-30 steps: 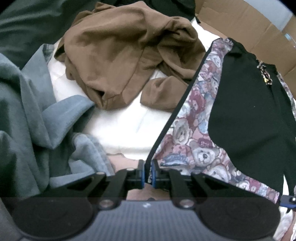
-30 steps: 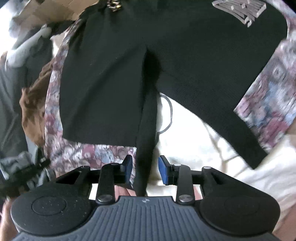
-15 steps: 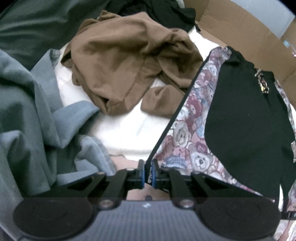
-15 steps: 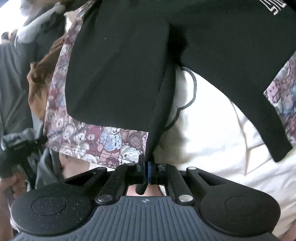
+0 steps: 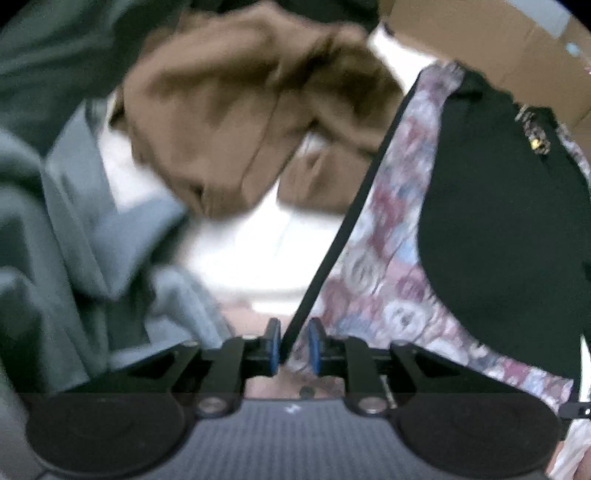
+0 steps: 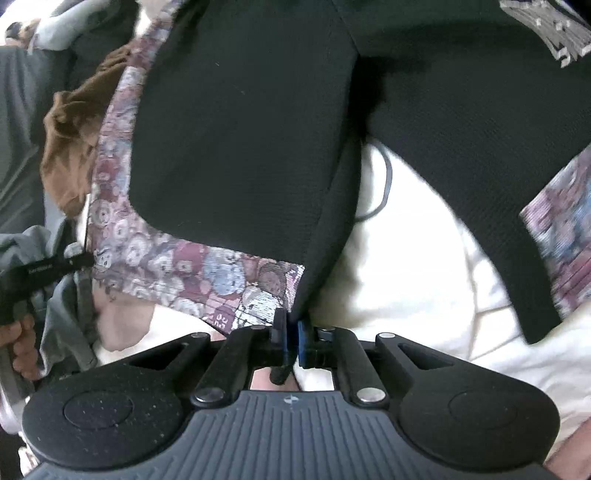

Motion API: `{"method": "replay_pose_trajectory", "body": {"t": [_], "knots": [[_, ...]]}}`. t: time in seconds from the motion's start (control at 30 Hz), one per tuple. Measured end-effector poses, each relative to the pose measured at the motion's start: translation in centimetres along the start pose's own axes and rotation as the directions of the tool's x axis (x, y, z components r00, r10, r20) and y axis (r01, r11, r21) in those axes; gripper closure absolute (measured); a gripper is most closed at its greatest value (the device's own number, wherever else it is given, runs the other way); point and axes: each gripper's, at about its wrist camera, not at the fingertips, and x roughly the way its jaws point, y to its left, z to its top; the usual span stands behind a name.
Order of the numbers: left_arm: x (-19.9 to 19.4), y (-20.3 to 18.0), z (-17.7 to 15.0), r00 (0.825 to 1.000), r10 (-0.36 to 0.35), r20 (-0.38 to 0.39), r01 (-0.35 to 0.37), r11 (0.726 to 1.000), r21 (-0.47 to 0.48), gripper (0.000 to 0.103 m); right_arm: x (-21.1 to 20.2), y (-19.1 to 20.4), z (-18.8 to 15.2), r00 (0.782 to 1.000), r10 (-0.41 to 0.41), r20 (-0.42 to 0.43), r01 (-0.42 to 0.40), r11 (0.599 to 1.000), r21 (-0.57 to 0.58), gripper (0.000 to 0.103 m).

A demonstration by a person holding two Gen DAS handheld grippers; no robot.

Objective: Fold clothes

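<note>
A black garment with a grey printed logo lies on a teddy-bear print cloth, over white bedding. My right gripper is shut on a hanging fold of the black garment at its lower hem. In the left wrist view the print cloth and the black garment rise to the right. The cloth's black trimmed edge runs down between the fingers of my left gripper, whose jaws stand a little apart. This view is blurred. The left gripper also shows at the cloth's corner.
A crumpled brown garment lies beyond the left gripper, with grey-blue fleece at left and dark green cloth behind it. A cardboard box stands at the back right. A hand holds the left gripper.
The left gripper's jaws have parted slightly around the trimmed edge, and its view has shifted and blurred. The right gripper, shut half a second ago, has pulled the black fold nearer.
</note>
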Motion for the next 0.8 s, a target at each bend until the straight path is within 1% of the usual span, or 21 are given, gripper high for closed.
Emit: {"method": "replay_pose_trajectory", "body": {"t": [0.03,0.1,0.17,0.23,0.3,0.37,0.43,0.5,0.53,0.57,0.63,0.67,0.8], "knots": [[-0.6,-0.1,0.4,1.000,-0.009,0.016,0.009,1.000,-0.003,0.086,-0.5,0.1,0.1,1.000,-0.004,0.009,0.004,1.000,-0.010,0.094],[-1.5,-0.4,1.7,0.998,-0.036,0.049,0.037,0.999,-0.018,0.086,-1.5,0.0,0.5,0.999,-0.020,0.047,0.020,1.000,-0.005,0.093],[-2.0,-1.1,3.0,0.994,-0.060,0.086,0.060,0.998,0.002,0.086,-2.4,-0.1,1.0,0.996,-0.035,0.085,0.036,0.999,0.000,0.093],[-1.9,-2.2,4.4,0.991,-0.080,0.106,0.078,0.997,0.023,0.087,-3.3,-0.2,1.4,0.991,-0.051,0.123,0.051,0.999,0.005,0.093],[-1.5,-3.3,5.7,0.988,-0.104,0.118,0.099,0.994,0.042,0.087,-4.2,-0.3,1.9,0.985,-0.069,0.161,0.068,0.998,0.012,0.093],[-1.2,-4.5,7.1,0.983,-0.126,0.132,0.118,0.991,0.067,0.087,-4.9,-0.4,3.1,0.971,-0.113,0.209,0.109,0.994,0.033,0.093],[-0.8,-5.8,8.4,0.979,-0.145,0.146,0.133,0.987,0.092,0.087,-5.3,-0.6,4.1,0.965,-0.145,0.220,0.139,0.989,0.044,0.093],[-0.2,-7.1,9.6,0.974,-0.163,0.157,0.147,0.983,0.110,0.087,-5.6,-0.7,5.2,0.957,-0.177,0.230,0.168,0.984,0.054,0.091],[0.2,-7.3,9.8,0.974,-0.161,0.159,0.143,0.983,0.117,0.087,-5.8,-0.7,5.7,0.952,-0.195,0.235,0.186,0.981,0.059,0.085],[0.5,-7.6,10.0,0.974,-0.159,0.161,0.140,0.983,0.123,0.087,-5.7,-0.8,5.9,0.943,-0.236,0.235,0.229,0.972,0.056,0.076],[1.3,-8.0,10.3,0.974,-0.153,0.164,0.132,0.982,0.136,0.087,-5.6,-1.2,6.2,0.921,-0.308,0.240,0.308,0.951,0.042,0.070],[1.6,-8.3,10.4,0.975,-0.151,0.166,0.128,0.982,0.142,0.087,-5.4,-1.3,6.4,0.916,-0.324,0.238,0.326,0.945,0.031,0.070],[3.0,-9.2,11.0,0.975,-0.141,0.173,0.112,0.980,0.167,0.087,-4.7,-1.9,6.3,0.912,-0.340,0.231,0.361,0.931,-0.056,0.070]]}}
